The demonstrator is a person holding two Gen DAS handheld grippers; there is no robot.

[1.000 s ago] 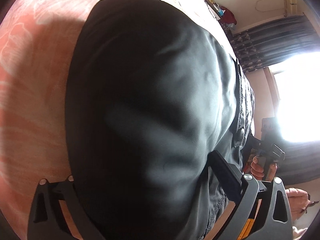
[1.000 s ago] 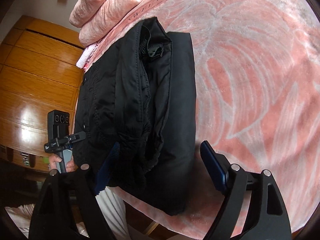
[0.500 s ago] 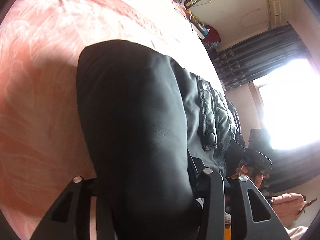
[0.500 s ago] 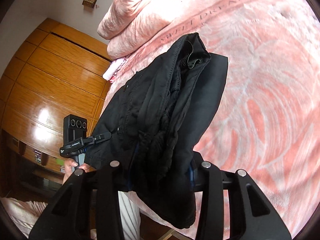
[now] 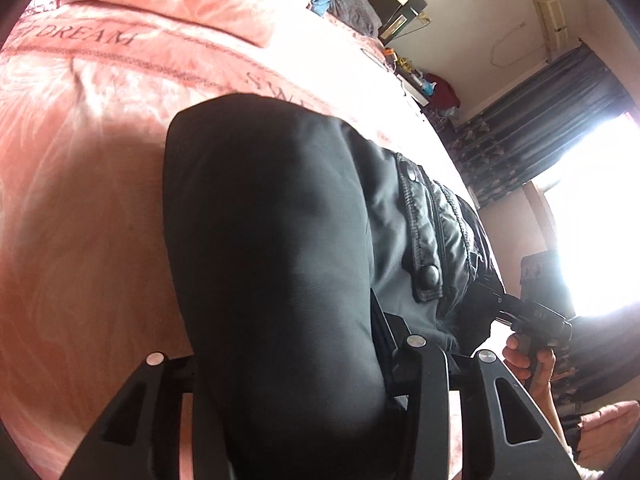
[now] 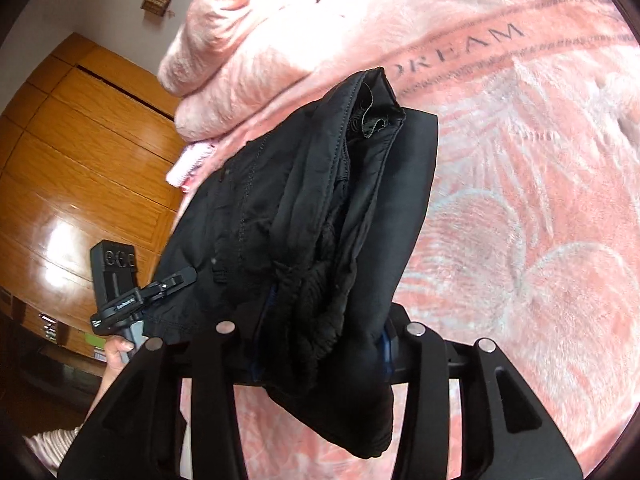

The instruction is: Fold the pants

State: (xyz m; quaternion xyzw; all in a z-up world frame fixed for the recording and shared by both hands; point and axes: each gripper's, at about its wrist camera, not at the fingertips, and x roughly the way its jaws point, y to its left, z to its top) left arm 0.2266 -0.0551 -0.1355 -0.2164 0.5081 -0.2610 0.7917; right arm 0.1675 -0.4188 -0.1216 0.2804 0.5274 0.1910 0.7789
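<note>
The black pants (image 5: 272, 248) are folded into a thick bundle and held up off the pink bed. My left gripper (image 5: 288, 360) is shut on one end of the bundle; a snap button (image 5: 430, 276) shows on the waistband. My right gripper (image 6: 320, 344) is shut on the other end of the pants (image 6: 312, 220), with the layered edges bunched between the jaws. Each view shows the other gripper at the far end: the right one in the left wrist view (image 5: 536, 316), the left one in the right wrist view (image 6: 132, 300).
A pink blanket (image 6: 520, 200) printed with "SWEET DREAM" covers the bed. A rolled pink quilt (image 6: 260, 40) lies at the head. A wooden wardrobe (image 6: 80, 168) stands to one side, and a bright window with dark curtains (image 5: 540, 128) to the other.
Both grippers have closed on the ends of the folded pants and lifted the bundle off the bed. The views have tilted up towards the head of the bed.
</note>
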